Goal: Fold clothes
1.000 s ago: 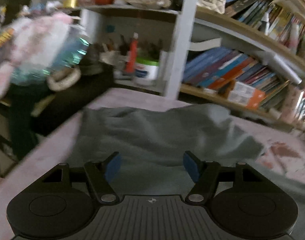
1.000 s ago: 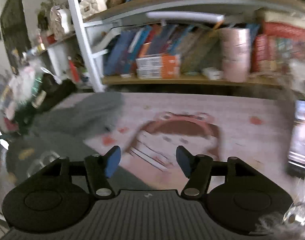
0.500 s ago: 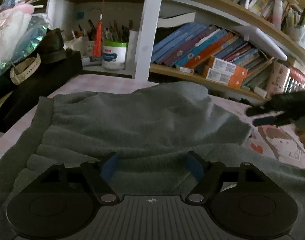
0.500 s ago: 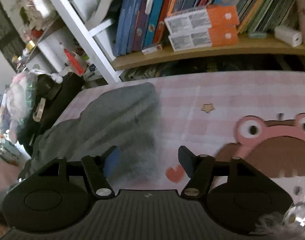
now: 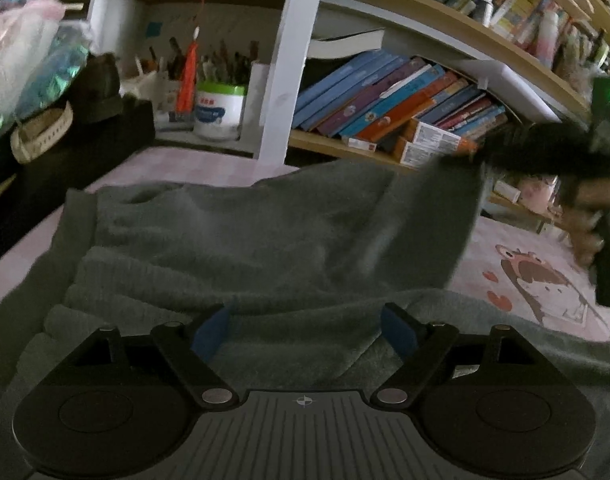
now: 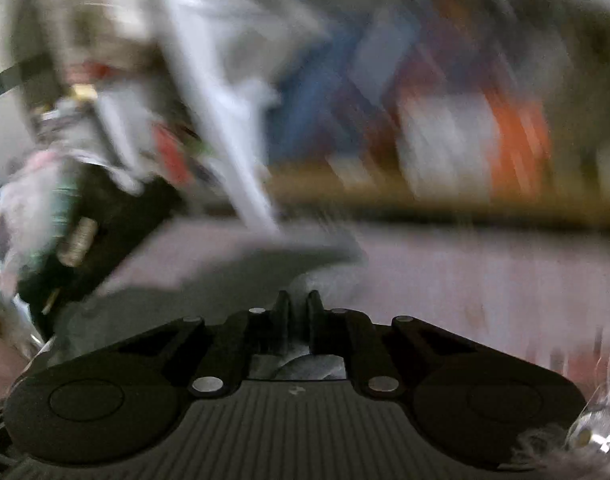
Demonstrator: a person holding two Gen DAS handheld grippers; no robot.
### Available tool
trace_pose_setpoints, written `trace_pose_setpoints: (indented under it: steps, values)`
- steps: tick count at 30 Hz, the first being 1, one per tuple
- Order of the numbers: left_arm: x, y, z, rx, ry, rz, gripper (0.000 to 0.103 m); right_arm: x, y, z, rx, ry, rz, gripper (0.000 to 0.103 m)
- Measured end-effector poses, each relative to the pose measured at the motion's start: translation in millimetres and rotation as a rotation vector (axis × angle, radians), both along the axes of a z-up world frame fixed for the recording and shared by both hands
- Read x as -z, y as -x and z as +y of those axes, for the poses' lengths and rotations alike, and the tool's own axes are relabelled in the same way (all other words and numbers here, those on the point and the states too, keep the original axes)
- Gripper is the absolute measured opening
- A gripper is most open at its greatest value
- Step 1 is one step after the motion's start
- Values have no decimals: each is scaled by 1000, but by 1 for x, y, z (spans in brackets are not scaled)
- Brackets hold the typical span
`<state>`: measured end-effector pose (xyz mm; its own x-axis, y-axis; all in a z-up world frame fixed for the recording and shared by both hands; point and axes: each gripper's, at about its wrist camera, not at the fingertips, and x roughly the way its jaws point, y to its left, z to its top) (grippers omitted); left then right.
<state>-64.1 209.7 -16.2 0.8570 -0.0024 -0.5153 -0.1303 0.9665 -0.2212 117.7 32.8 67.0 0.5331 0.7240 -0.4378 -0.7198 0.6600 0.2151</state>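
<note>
The grey garment (image 5: pixel 241 240) lies spread ahead of and beneath the left gripper (image 5: pixel 305 330), whose jaws have just been opening and stand wide over the cloth. The right gripper (image 6: pixel 298 304) is clamped on the garment's far corner, lifting it.

Pink bed sheet (image 5: pixel 517 248) with cartoon print
1 grey garment (image 5: pixel 241 240) lies spread across it; its right corner is lifted off the sheet.
</note>
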Motion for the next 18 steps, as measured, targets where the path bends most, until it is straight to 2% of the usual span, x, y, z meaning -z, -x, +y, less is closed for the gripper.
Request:
trace_pose_setpoints:
  steps: [2, 5, 6, 7, 9, 11, 14, 16, 18]
  values:
    - [0, 0, 1, -1, 8, -1, 85, -19, 33, 23, -175, -19, -97, 8]
    - [0, 0, 1, -2, 10, -1, 85, -24, 72, 52, -528, -9, -73, 12]
    - [0, 0, 1, -2, 10, -2, 85, -23, 79, 56, -593, -15, -56, 18]
    - [1, 0, 1, -2, 10, -2, 85, -22, 84, 57, -633, -25, -39, 35]
    - [1, 0, 0, -2, 8, -1, 85, -23, 80, 49, -610, -68, -12, 52]
    - [1, -1, 0, -2, 5, 1, 86, -23, 65, 39, -540, -95, 14, 53]
    - [1, -1, 0, -2, 1, 3, 86, -18, 38, 28, -363, -67, 60, 59]
    - [1, -1, 0, -1, -2, 4, 86, -4, 17, 26, -271, -50, 166, 65]
    - [1, -1, 0, -1, 3, 3, 86, 15, 0, 27, -215, -59, 299, 66]
